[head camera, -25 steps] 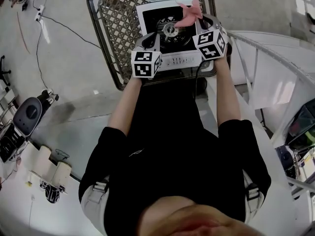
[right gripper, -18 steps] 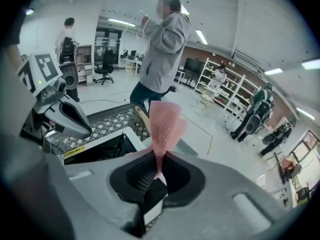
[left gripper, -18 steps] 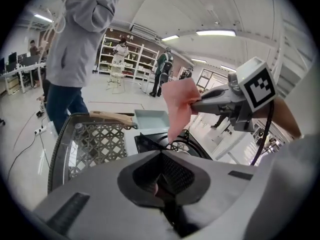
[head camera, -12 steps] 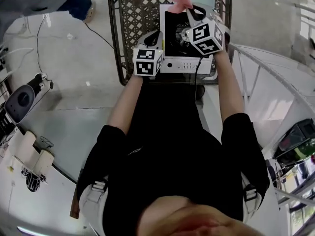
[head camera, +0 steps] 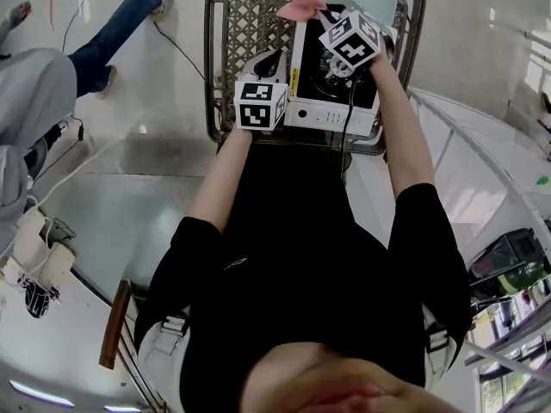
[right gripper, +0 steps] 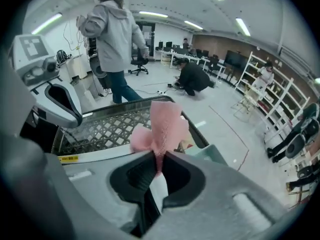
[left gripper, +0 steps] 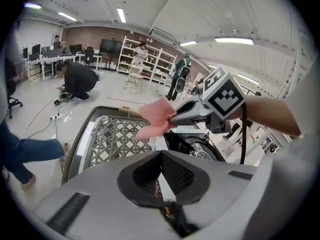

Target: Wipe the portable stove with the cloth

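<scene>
Your right gripper [right gripper: 159, 158] was pinching the pink cloth [right gripper: 162, 124] — its jaws closed tight on the lower fold, the rest bunched loose above the tips. You held the cloth over the far left corner of the portable stove [head camera: 331, 101], beyond the round burner [head camera: 330, 69]; whether it touched the stove top there could not be told. The stove sat in a dark lattice basket [head camera: 245, 24], with its control panel facing you. Your left gripper [left gripper: 161, 156] had its jaws pressed together with nothing between the tips, and you kept it at the stove's near left edge — touching or just above, I could not tell. A person in a grey top and blue jeans [head camera: 34, 93] stood on the floor to your left.
</scene>
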`<state>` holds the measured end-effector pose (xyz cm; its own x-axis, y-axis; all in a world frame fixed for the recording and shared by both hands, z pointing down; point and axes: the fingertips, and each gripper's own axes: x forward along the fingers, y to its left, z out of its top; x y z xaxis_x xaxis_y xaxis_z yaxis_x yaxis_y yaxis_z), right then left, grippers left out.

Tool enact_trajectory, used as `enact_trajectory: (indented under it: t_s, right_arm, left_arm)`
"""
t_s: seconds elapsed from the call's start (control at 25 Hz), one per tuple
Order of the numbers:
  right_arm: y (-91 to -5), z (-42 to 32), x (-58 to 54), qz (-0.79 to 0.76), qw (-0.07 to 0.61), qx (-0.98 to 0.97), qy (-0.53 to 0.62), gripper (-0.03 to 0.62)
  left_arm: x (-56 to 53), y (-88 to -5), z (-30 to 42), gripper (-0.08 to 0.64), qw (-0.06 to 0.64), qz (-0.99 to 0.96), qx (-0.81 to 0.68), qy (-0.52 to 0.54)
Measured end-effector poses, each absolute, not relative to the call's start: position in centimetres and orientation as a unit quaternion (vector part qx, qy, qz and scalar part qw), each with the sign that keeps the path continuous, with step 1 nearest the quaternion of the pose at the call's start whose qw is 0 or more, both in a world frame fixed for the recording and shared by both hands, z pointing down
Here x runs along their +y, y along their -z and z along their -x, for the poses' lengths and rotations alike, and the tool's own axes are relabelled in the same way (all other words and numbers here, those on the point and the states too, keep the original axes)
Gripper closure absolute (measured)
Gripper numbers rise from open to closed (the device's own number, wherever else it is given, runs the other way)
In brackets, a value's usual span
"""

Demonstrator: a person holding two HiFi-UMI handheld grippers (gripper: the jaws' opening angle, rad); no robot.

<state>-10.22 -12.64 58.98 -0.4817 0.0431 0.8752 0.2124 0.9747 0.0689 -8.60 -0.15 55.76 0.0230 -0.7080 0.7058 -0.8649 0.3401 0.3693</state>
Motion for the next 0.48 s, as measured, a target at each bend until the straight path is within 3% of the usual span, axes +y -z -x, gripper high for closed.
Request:
enact_trajectory:
  t_s: [0.48]
  right_arm:
    - [-60.8, 8.9, -12.1, 0.126, 0.537, -0.831, 0.069, 0.552]
  left_arm:
    - [-1.5, -55.9, 7.7, 0.56, 0.44, -0.574, -0.685, -0.09]
